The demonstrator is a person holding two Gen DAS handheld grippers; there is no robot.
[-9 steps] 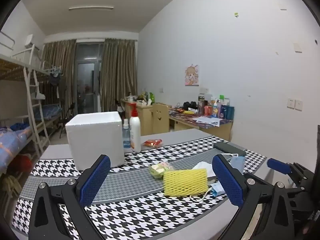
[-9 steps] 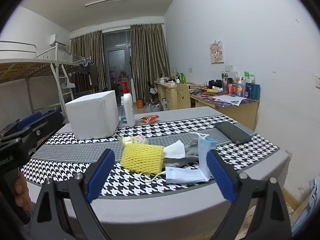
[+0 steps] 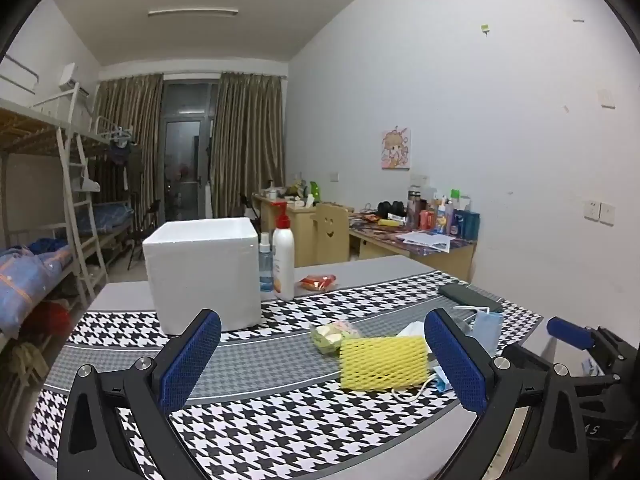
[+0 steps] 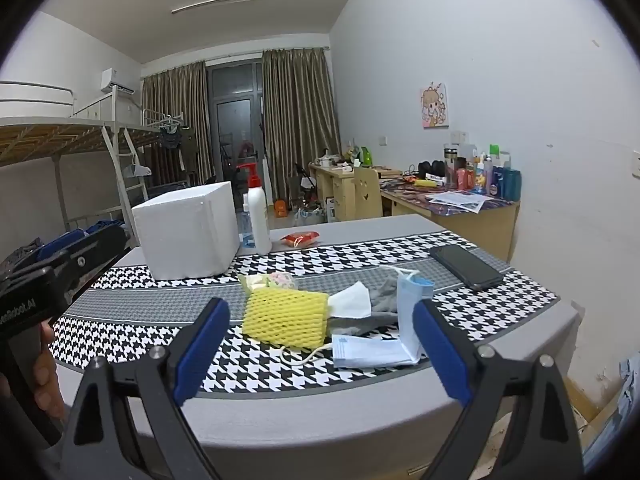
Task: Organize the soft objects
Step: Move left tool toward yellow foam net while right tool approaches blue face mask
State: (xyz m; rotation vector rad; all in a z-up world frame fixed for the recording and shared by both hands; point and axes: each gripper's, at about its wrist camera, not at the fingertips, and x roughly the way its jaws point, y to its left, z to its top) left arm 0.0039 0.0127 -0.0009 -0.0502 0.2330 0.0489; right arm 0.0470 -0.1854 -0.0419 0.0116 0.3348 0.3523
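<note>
A yellow foam net sleeve (image 4: 285, 317) (image 3: 383, 363) lies on the houndstooth table runner (image 4: 360, 256), in a pile with a small clear bag of pale bits (image 4: 269, 281) (image 3: 334, 333), a white cloth (image 4: 350, 301), a grey cloth (image 4: 382, 296) and blue face masks (image 4: 408, 308) (image 3: 486, 330). A white foam box (image 4: 188, 232) (image 3: 202, 274) stands behind on the left. My right gripper (image 4: 320, 348) is open, hovering before the table edge in front of the pile. My left gripper (image 3: 320, 364) is open over the runner, left of the sleeve. Both are empty.
A white pump bottle (image 4: 258, 218) and a small spray bottle (image 3: 265, 262) stand beside the box, with a red packet (image 4: 300, 239) close by. A black phone (image 4: 466, 266) lies at the right. Bunk beds (image 3: 48, 200) and cluttered desks (image 4: 452, 204) fill the room behind.
</note>
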